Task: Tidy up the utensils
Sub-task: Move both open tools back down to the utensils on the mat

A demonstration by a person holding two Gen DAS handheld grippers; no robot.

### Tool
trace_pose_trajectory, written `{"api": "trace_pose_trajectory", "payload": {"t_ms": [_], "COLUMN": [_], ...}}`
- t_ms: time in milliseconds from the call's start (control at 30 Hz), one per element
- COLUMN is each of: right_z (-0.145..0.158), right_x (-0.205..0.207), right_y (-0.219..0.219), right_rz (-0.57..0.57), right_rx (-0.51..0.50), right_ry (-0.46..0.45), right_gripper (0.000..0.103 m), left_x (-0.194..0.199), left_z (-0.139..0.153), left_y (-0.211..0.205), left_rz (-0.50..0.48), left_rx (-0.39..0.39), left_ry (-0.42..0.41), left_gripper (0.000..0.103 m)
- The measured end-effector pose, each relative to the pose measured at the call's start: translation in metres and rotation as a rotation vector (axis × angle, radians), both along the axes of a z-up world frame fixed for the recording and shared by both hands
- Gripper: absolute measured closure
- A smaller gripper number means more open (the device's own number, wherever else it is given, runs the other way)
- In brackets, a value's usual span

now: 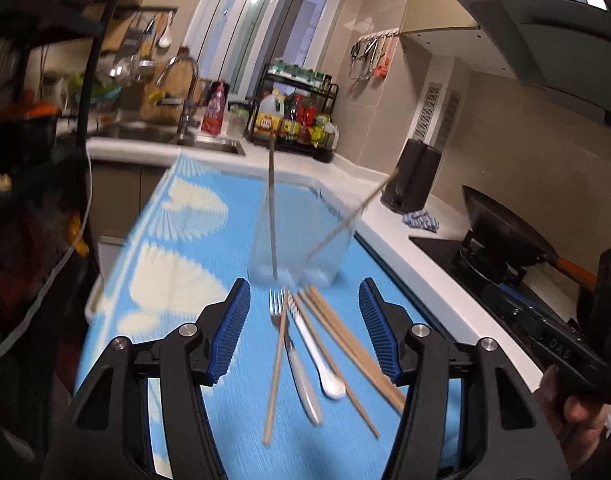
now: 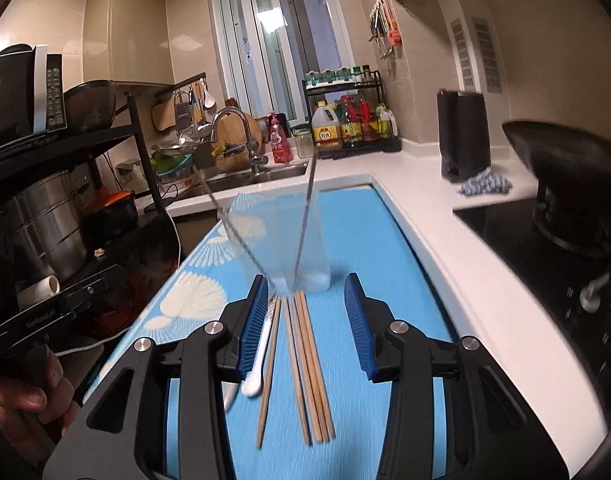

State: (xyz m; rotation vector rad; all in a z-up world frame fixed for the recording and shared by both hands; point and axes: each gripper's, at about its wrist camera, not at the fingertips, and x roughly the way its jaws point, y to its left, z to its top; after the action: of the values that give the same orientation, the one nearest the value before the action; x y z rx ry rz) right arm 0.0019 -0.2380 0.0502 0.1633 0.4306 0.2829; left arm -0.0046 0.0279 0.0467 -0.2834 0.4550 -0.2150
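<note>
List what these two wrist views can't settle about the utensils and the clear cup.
- Clear cup: motion blur in both views; its rim outline is unclear.
- Two sticks in the cup: blurred thin; type unreadable.
- Fork: in the right wrist view, hidden behind the right gripper's left finger.
- Chopsticks: exact count lost to blur.

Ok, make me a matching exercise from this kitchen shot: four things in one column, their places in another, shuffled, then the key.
Things:
1. clear cup
2. fork
3. wok
4. dish soap bottle

Places:
A. on the stove burner
B. beside the sink tap
C. standing on the blue mat, two sticks leaning inside
D. lying flat on the blue mat, in front of the cup

Pairs: 1-C, 2-D, 3-A, 4-B
</note>
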Motion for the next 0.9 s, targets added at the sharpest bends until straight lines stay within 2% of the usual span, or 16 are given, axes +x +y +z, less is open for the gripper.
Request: {"api": "trace_pose_trajectory", "payload": {"t_ms": [33, 67, 100, 167, 300, 400, 467, 667, 700, 833, 900], "right_z": [-0.016, -0.029, -0.044, -0.063, -0.088, -0.104, -0.109, -0.127, -0.128, -0.129, -0.129], "right_x": [-0.002, -0.003, -0.003, -0.003, -0.001, 0.007, 0.011, 0.031, 0.031, 0.026, 0.025], "right_y": [-0.002, -0.002, -0.003, -0.005, -0.013, -0.012, -0.009, 0.005, 0.006, 0.019, 0.02], "right_rz": [-0.001, 0.0, 0.005, 0.006, -0.01, 0.011, 0.025, 0.057, 0.069, 0.085, 0.087], "right_rx": [0.01, 0.012, 0.003, -0.015, -0.019, -0.017, -0.019, -0.086, -0.081, -0.178, -0.192], "right_ry": [0.022, 0.046, 0.077, 0.107, 0.152, 0.21, 0.214, 0.272, 0.273, 0.245, 0.24], "right_gripper": [0.069, 0.079, 0.083, 0.086, 0.086, 0.084, 0.084, 0.083, 0.083, 0.082, 0.082], "left_x": [-0.004, -0.007, -0.011, -0.02, -0.028, -0.025, -0.024, -0.014, -0.014, -0.012, -0.01], "left_z": [-0.013, -0.025, -0.039, -0.059, -0.092, -0.101, -0.106, -0.113, -0.114, -0.115, -0.116], "left_y": [0.0, 0.0, -0.001, -0.004, -0.008, -0.006, -0.004, -0.011, -0.013, -0.02, -0.023], "left_rz": [0.012, 0.017, 0.021, 0.035, 0.04, 0.043, 0.056, 0.043, 0.04, 0.044, 0.05], "left_rx": [-0.007, -0.014, -0.012, 0.021, 0.091, 0.105, 0.112, 0.144, 0.151, 0.193, 0.211], "left_ry": [0.02, 0.038, 0.059, 0.088, 0.139, 0.165, 0.166, 0.186, 0.183, 0.172, 0.17], "left_gripper": [0.055, 0.06, 0.061, 0.067, 0.067, 0.067, 0.067, 0.067, 0.067, 0.067, 0.067]}}
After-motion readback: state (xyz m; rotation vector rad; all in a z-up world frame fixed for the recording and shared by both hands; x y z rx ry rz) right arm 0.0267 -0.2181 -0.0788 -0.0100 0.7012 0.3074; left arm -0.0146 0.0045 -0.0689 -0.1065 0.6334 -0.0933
